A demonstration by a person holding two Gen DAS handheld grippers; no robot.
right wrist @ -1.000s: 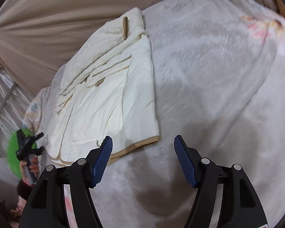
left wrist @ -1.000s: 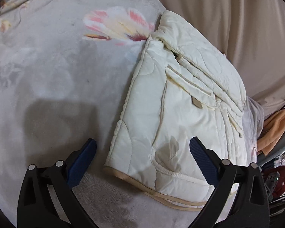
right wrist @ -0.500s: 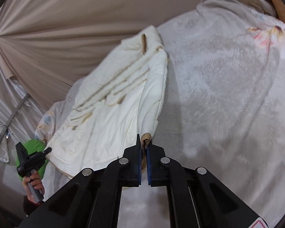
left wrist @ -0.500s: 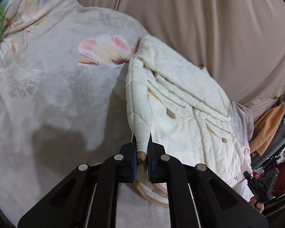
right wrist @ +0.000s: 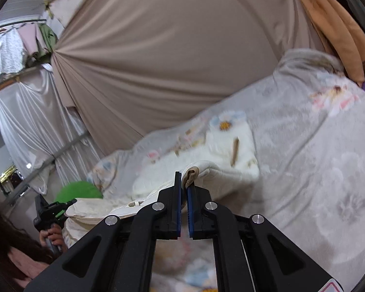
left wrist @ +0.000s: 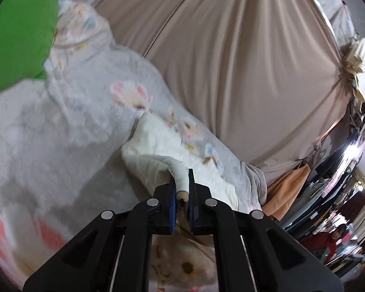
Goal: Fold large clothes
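The cream quilted padded garment with tan piping (left wrist: 158, 146) lies on the pale grey fleecy blanket printed with pink flowers (left wrist: 60, 126), its near hem lifted off that blanket at two corners. The left gripper (left wrist: 181, 196) has its blue-padded jaws clamped narrow on one tan-edged hem corner. The right gripper (right wrist: 184, 182) pinches the other hem corner (right wrist: 191, 171) just as tightly. Between the two grips the garment sags back onto the blanket. Behind the blanket hangs a gathered beige cloth backdrop (right wrist: 163, 56). Left of the blanket, in the right wrist view, a hand (right wrist: 51, 237) holds the left gripper's black handle.
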